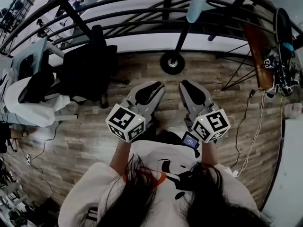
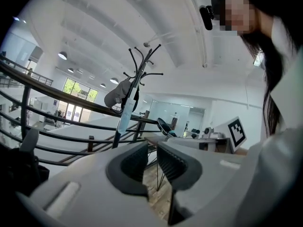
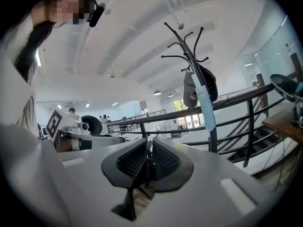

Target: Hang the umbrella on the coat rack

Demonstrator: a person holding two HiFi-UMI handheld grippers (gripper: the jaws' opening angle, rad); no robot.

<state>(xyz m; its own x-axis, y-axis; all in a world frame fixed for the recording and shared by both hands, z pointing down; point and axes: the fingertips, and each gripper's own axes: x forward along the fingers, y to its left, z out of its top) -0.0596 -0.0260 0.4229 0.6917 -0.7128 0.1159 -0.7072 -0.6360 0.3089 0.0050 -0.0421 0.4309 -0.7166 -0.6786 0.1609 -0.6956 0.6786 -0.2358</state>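
At your far left a black office chair point(image 1: 90, 65) stands by the railing point(image 1: 132, 6). Your left gripper point(image 1: 152, 87) is held near your chest with its jaws slightly apart, and only the wood floor point(image 1: 94, 131) shows between them. Ahead, between both grippers, stands the coat rack point(image 1: 171, 63). The pale blue umbrella point(image 1: 198, 4) hangs down along its pole, beside a grey cap point(image 3: 189, 91). Your right gripper point(image 1: 190, 86) has its jaws drawn almost together on nothing I can make out.
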